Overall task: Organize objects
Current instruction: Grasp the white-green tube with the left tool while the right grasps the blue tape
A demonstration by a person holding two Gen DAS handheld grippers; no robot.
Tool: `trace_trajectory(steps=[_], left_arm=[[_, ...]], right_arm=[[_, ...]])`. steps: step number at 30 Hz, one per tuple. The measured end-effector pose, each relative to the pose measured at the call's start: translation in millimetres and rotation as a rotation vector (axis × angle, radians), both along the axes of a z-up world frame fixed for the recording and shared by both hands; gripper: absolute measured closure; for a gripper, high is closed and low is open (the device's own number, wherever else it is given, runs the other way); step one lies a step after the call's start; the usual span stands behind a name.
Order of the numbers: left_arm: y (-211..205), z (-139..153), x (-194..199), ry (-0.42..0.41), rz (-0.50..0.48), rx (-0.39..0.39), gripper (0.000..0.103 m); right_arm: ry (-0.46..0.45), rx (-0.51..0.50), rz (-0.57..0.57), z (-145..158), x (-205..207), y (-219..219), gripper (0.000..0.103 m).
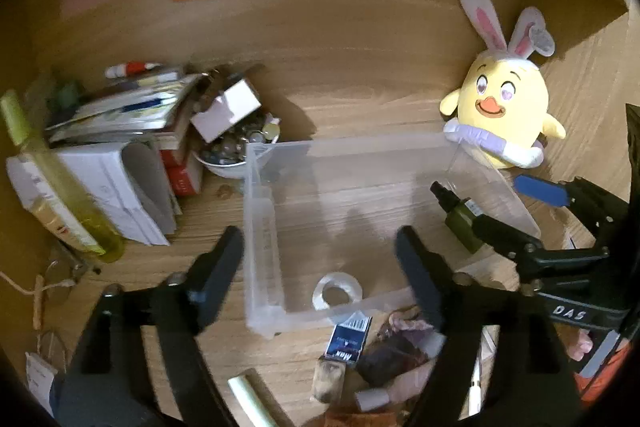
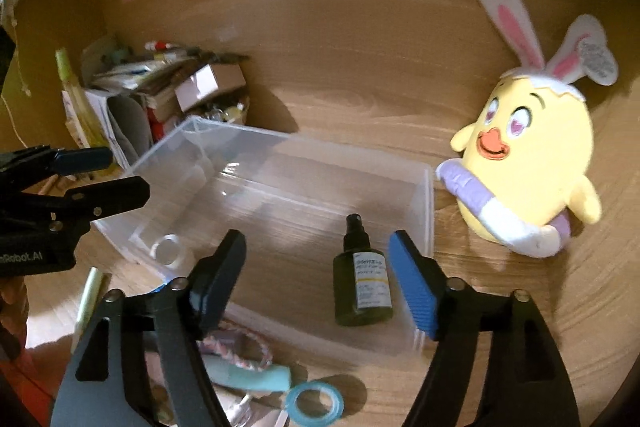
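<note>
A clear plastic bin (image 1: 260, 227) (image 2: 428, 211) stands on the wooden desk. A clear tape roll (image 1: 337, 291) (image 2: 170, 251) lies on its floor near the front wall. A dark green spray bottle (image 2: 362, 275) (image 1: 460, 219) lies flat inside near the right wall. My left gripper (image 1: 318, 239) is open above the bin's front left part, with nothing between its fingers. My right gripper (image 2: 318, 239) is open over the bin; the bottle lies below the gap, nearer the blue-padded right finger (image 2: 412, 283), with neither pad touching it. In the left wrist view a right-gripper finger covers part of the bottle.
A yellow chick plush (image 1: 502, 107) (image 2: 528, 163) sits right of the bin. Books, papers and a bowl of small items (image 1: 236, 143) are piled at the left. In front of the bin lie a blue tape ring (image 2: 316, 401), a scrunchie (image 2: 236, 347), a teal tube (image 2: 256, 377) and a small dark blue box (image 1: 348, 341).
</note>
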State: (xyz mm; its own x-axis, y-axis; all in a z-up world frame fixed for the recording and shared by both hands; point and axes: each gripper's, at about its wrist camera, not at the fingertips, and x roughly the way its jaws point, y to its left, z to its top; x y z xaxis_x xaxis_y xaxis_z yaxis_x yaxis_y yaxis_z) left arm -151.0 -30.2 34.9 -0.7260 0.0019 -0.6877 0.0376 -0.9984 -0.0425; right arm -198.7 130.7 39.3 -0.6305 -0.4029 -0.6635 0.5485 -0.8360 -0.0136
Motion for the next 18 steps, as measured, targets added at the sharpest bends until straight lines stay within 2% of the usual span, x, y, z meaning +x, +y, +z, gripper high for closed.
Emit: trace_trajectory(steps=[7, 18], left_arm=[[-8.2, -2.0, 33.6, 0.016, 0.014, -0.002, 0.014], [-28.5, -39.1, 74.1, -0.081, 0.052, -0.004, 0.013]], right_arm=[[0.027, -0.007, -0.014, 4.6, 25.3, 16.5, 0.023], [0.014, 0.003, -0.050, -4.1, 45.9, 48.0, 0.022]])
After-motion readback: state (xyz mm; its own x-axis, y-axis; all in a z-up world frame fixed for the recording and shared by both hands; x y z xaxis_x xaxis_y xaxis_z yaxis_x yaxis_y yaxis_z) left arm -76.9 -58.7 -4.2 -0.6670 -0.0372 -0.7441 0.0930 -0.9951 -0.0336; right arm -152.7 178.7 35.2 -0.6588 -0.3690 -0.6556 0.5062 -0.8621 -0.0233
